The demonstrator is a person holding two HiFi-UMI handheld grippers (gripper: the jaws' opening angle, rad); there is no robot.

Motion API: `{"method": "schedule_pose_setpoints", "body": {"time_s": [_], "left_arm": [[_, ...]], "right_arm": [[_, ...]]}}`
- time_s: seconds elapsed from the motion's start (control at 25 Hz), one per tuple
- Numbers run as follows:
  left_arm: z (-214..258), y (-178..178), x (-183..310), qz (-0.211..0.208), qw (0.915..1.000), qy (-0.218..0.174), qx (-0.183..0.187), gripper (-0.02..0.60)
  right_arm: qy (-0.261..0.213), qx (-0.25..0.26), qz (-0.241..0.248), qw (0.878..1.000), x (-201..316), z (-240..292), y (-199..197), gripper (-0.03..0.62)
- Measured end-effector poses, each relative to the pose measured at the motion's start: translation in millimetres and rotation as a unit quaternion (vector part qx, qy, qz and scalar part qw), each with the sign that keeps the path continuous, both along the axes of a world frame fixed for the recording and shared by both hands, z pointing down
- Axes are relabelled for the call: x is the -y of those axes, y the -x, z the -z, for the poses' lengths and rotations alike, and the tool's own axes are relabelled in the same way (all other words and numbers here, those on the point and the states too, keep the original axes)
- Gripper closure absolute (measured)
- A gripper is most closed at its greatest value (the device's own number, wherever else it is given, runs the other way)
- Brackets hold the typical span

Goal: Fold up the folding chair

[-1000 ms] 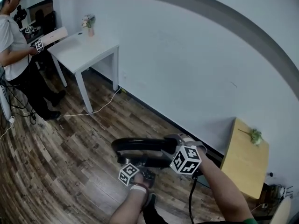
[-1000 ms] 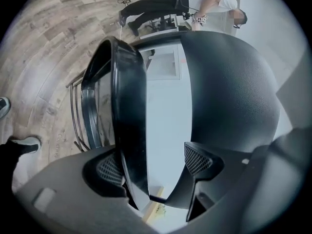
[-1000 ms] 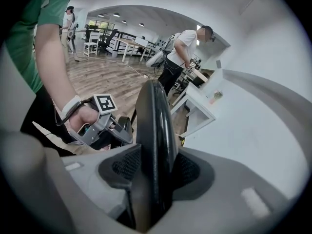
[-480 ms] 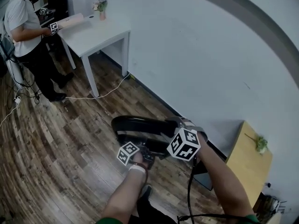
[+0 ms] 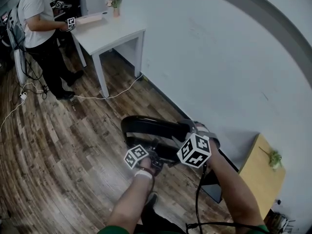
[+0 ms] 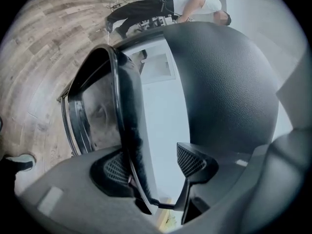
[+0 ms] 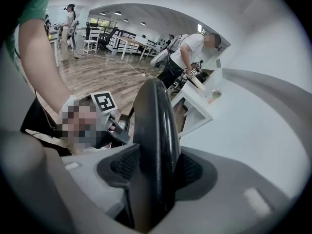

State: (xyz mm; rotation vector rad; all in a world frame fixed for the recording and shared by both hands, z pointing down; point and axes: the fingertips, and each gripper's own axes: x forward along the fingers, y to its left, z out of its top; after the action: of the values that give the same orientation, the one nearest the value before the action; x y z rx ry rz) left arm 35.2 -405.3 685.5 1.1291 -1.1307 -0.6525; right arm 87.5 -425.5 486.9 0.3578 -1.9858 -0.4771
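The left gripper (image 6: 152,156) has its fingers (image 6: 192,161) apart, and they have just been opening. The thin black rim of the folding chair (image 6: 126,111) runs between them. It lies against one finger, while the other stands clear with pale wall showing in the gap. A broad pebbled panel of the chair rises just past that free finger.

The right gripper (image 7: 156,162) is clamped on the chair's glossy curved top edge. The edge fills the space between its fingers (image 7: 123,165), and both pads touch it, though these fingers too have just been easing wider.

In the head view the chair (image 5: 146,126) stands on the wood floor (image 5: 58,150), with both grippers at its near side. The white wall (image 5: 219,57) runs just behind the chair. A light wooden cabinet (image 5: 261,172) stands near the chair's right end, against that wall. Bare planks spread wide to the chair's left and front.

Well apart from the chair, farther along the wall, is a white tabletop (image 5: 109,30) with a person (image 5: 36,13) standing at its far end. A white cable (image 5: 105,96) trails over the floor between the chair and the tabletop.
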Motion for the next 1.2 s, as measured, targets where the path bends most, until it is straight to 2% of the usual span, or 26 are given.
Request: {"method": "schedule_pose_setpoints", "body": {"time_s": [0.16, 0.36, 0.6, 0.84, 1.2], "left_arm": [[2, 1, -7, -0.017, 0.9996, -0.01, 0.019, 0.296], [1, 9, -43, -0.027, 0.9992, -0.016, 0.026, 0.281], [34, 22, -94, -0.076, 0.9943, -0.058, 0.048, 0.281], [99, 34, -132, -0.122, 0.981, -0.117, 0.096, 0.282], [176, 41, -173, -0.171, 0.9551, -0.167, 0.175, 0.298]], "right_arm": [[0.0, 0.0, 0.001, 1.0, 0, 1, 3, 0.373], [-0.008, -0.001, 0.001, 1.0, 0, -1, 3, 0.368], [-0.003, -0.003, 0.001, 1.0, 5, -2, 0, 0.368], [-0.004, -0.002, 0.002, 1.0, 8, 1, 1, 0.368], [-0.001, -0.006, 0.002, 1.0, 9, 1, 2, 0.365]]}}
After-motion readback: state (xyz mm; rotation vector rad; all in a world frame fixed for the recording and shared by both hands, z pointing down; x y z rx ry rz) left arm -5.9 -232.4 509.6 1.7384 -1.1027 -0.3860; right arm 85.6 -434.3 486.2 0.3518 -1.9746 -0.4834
